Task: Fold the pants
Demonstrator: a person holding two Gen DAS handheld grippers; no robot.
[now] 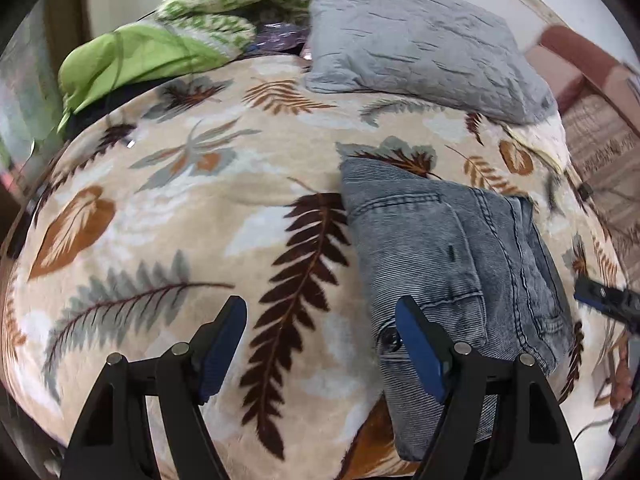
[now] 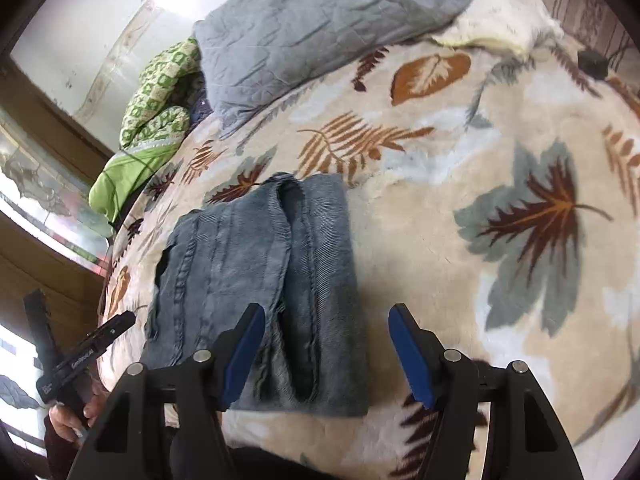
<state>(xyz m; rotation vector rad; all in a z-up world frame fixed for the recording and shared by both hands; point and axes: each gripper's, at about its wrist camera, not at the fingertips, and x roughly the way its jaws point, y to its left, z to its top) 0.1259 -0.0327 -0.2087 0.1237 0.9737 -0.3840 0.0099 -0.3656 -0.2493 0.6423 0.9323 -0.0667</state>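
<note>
Folded grey denim pants (image 2: 260, 288) lie on a leaf-patterned blanket (image 2: 440, 240) on a bed. The right gripper (image 2: 326, 354) hovers open and empty over their near edge. The left gripper (image 1: 320, 344), also open and empty, sits just left of them. Its printed label is unreadable.

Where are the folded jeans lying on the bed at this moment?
The folded jeans lie on the leaf-patterned blanket. In the right wrist view they are left of centre, on the near side of the grey pillow; the open right tongs hover over their near edge.
</note>
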